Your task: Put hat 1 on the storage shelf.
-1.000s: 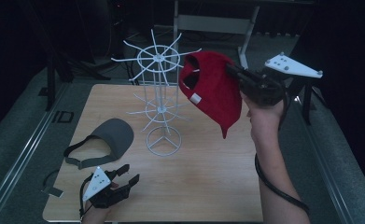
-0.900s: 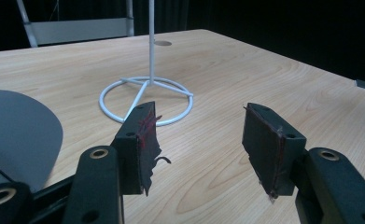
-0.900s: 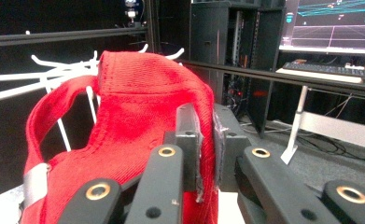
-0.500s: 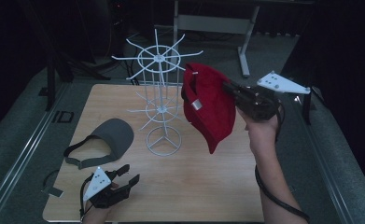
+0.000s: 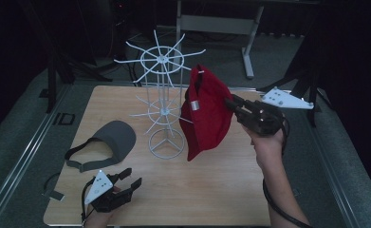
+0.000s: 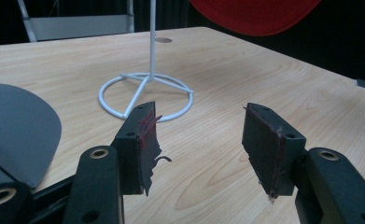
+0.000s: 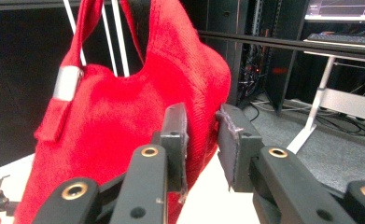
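High view: the right claw (image 5: 230,102) has come down since the earlier frame; the red cap (image 5: 207,114) now hangs by its strap on the white wire rack (image 5: 162,102). The left claw (image 5: 128,178) rests half open and empty on the surface (image 5: 211,190) near the grey visor (image 5: 112,140).

Left gripper view: the pads stand apart, holding nothing.

Right gripper view: the jaws have just been opening; a gap separates them, with the cap's edge beside the left pad. No writing is legible.

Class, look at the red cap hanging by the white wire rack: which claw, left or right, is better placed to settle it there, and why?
Right. The right claw is at the red cap beside the white wire rack; its jaws have just been opening, fabric between them. The left claw sits open, low near the grey visor.
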`<state>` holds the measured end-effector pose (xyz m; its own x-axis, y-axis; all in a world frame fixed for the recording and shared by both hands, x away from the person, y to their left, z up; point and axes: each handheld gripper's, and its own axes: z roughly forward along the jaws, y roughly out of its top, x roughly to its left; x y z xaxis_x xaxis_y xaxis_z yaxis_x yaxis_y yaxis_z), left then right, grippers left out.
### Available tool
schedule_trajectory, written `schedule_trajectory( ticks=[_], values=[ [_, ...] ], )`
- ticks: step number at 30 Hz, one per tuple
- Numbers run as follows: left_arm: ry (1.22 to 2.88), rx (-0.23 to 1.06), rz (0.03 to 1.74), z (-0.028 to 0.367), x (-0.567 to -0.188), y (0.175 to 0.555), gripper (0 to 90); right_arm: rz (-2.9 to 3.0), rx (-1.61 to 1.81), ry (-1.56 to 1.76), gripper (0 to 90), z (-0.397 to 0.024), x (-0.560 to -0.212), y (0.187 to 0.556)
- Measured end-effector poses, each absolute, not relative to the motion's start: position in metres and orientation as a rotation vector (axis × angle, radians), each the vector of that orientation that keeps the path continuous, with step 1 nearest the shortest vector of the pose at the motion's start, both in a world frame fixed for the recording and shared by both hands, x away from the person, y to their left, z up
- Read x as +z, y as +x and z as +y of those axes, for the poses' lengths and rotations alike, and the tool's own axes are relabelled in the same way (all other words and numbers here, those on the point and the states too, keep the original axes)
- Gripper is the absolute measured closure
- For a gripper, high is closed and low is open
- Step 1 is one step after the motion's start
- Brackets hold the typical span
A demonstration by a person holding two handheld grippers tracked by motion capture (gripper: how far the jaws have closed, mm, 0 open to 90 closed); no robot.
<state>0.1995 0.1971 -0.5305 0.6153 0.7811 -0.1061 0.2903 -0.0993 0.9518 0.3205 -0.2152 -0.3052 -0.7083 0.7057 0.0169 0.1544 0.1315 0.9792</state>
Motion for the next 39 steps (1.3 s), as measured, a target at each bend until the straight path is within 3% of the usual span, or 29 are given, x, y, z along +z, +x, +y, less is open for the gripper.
schedule_trajectory(
  ticks=[9,27,39],
  values=[
    [1.677,0.517,0.898,0.197,-0.531,0.200,45.9,1.966,1.634,0.821,60.9,-0.232,-0.315,0.308],
    [1.699,0.534,0.909,0.197,-0.532,0.200,46.3,2.040,1.535,0.923,24.2,-0.287,-0.364,0.297],
    [1.699,0.525,0.908,0.198,-0.532,0.200,46.4,2.119,1.450,1.029,20.4,-0.301,-0.413,0.302]
  ],
)
